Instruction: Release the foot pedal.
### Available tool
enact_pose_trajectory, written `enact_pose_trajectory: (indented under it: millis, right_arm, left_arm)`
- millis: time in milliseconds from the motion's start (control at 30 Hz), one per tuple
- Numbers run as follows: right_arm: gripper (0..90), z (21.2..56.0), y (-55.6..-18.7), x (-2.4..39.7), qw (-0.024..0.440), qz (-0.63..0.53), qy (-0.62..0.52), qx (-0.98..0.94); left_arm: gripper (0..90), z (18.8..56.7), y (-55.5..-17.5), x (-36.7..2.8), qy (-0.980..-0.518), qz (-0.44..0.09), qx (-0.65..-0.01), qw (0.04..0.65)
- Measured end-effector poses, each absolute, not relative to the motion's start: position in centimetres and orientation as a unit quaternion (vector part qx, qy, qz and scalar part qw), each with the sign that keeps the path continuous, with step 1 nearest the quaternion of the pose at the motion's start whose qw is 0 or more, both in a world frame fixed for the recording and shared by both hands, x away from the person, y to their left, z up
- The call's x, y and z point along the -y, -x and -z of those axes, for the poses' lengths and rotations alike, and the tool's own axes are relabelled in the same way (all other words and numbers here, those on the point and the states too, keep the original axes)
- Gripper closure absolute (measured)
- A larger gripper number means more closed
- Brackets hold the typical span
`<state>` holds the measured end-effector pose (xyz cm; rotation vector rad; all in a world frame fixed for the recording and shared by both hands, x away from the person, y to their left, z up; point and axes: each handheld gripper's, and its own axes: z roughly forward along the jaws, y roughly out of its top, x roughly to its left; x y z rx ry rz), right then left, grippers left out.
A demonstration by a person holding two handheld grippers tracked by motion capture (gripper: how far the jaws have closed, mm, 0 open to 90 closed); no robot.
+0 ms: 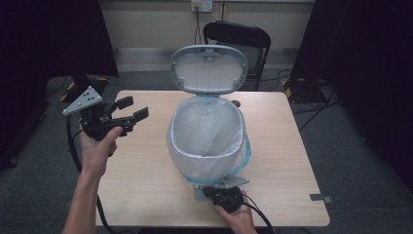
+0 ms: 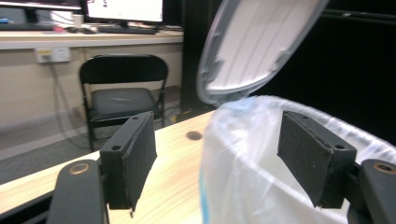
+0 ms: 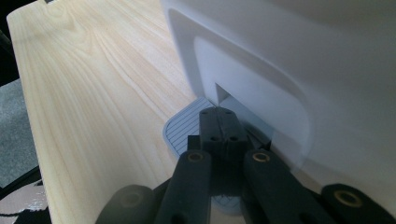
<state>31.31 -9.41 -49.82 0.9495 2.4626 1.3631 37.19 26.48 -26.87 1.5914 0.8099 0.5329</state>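
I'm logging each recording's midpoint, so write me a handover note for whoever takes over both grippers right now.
Right gripper: jaws closed together, pressing down on the grey ribbed pedal at the foot of the white bin.
Left gripper: jaws open, holding nothing, raised above the table left of the bin, aimed toward its rim.
Done: the lid stands open; a clear bag lines the bin, folded over the rim.
Left: probably something at the bag or rim with the left gripper; keep the pedal pressed, or the lid will likely drop.
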Motion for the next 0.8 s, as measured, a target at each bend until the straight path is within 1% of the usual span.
enact_pose_trajectory:
  millis: [133,300,367,500,633,700,767,800]
  right_arm:
    - [90.0,49.8,-31.3,9.4,0.085,-0.457,-0.319,-0.826]
    - [90.0,49.8,-31.3,9.4,0.084,-0.458,-0.319,-0.826]
    - [90.0,49.8,-31.3,9.4,0.083,-0.458,-0.319,-0.825]
    - [90.0,49.8,-31.3,9.4,0.083,-0.458,-0.319,-0.825]
    - [90.0,49.8,-31.3,9.4,0.082,-0.458,-0.320,-0.825]
    - [90.0,49.8,-31.3,9.5,0.081,-0.459,-0.320,-0.825]
    - [90.0,49.8,-31.3,9.5,0.080,-0.460,-0.320,-0.825]
    - [90.0,49.8,-31.4,9.5,0.080,-0.460,-0.319,-0.825]
  left_arm:
    - [27.1,28.0,-37.0,-27.7,-0.685,-0.238,-0.365,0.584]
    - [25.9,30.0,-37.0,-28.4,-0.692,-0.260,-0.391,0.549]
    - [25.9,31.0,-37.1,-28.8,-0.698,-0.244,-0.399,0.542]
    - [25.5,33.4,-37.3,-29.1,-0.713,-0.240,-0.418,0.509]
    - [22.2,36.1,-37.2,-29.2,-0.724,-0.229,-0.439,0.481]
    - [22.5,37.7,-37.2,-29.1,-0.729,-0.227,-0.451,0.463]
    - [25.4,39.4,-37.3,-28.9,-0.733,-0.224,-0.459,0.450]
    - [25.2,40.9,-37.4,-28.9,-0.741,-0.212,-0.464,0.437]
